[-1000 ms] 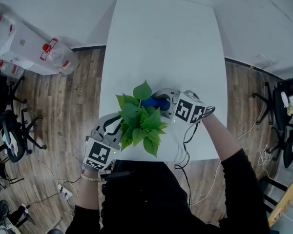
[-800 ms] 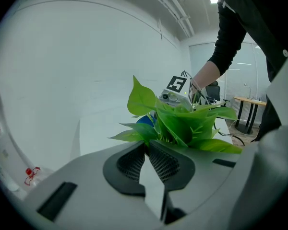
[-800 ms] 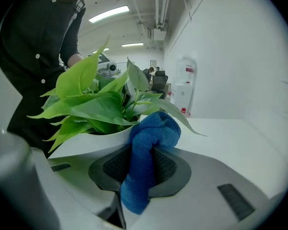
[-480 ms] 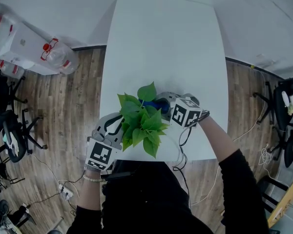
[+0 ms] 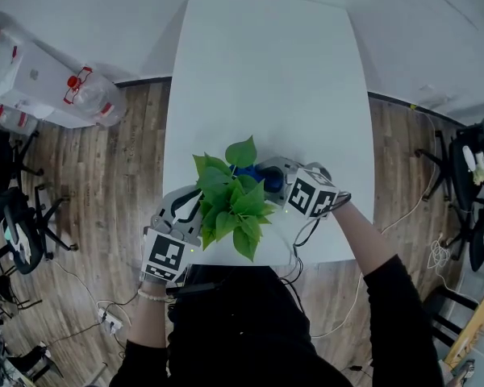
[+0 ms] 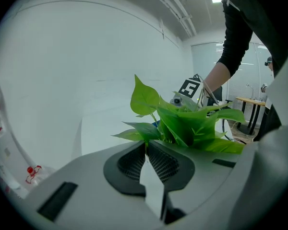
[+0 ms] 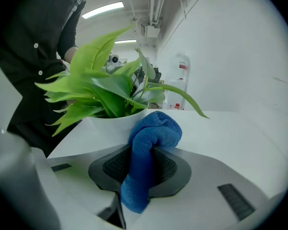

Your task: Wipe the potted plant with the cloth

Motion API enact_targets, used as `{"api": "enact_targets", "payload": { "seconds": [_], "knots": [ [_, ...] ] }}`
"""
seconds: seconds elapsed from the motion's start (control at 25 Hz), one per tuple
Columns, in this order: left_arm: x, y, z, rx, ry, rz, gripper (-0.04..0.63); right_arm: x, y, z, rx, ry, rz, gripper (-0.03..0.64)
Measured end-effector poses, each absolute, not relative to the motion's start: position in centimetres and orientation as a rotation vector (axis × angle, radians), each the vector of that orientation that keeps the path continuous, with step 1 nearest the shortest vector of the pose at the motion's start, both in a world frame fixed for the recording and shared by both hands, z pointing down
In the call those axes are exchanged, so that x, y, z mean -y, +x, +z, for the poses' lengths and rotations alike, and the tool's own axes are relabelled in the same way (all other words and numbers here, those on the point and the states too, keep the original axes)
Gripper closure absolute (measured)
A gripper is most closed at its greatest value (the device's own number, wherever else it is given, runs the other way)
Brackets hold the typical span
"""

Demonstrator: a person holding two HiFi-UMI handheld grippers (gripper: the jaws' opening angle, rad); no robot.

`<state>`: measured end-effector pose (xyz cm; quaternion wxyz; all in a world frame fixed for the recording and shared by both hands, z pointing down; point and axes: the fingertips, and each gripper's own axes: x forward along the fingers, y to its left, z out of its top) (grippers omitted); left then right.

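**A:** Start nearest us. What has the left gripper got?

**B:** Its jaws are drawn to a narrow slit, and they seem to nip the stalk of a leaf at their tips. That leaf is thin and floppy, and I'd judge it tears easily, so a light pinch low on the stalk is right, with no pulling.

**A:** And the potted plant itself?

**B:** It stands close to the near edge of the table, left of that edge's middle. The white pot looks smooth and light, probably easy to tip or slide. Better to steady a leaf than to push the pot.

**A:** Beyond it?

**B:** The right gripper is on the plant's far right side, clamped on the blue cloth. The cloth is folded over, with a soft rounded wad bulging past the jaws, just beside the pot's rim. It's plush and yielding, so it should mould round a leaf. I'd stroke from stalk towards tip, with the leaf supported underneath.

**A:** The far end?

**B:** Bare table.
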<state>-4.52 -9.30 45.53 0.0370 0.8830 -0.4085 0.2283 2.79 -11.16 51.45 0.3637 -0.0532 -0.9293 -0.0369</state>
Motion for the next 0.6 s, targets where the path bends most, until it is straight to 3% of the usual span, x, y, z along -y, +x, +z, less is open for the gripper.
{"api": "enact_targets", "payload": {
  "seconds": [0.6],
  "knots": [
    [9.4, -4.5, 45.6, 1.271, 2.703, 0.71, 0.565, 10.1, 4.2, 51.5, 2.455, 0.054, 0.031, 0.492]
  ]
}}
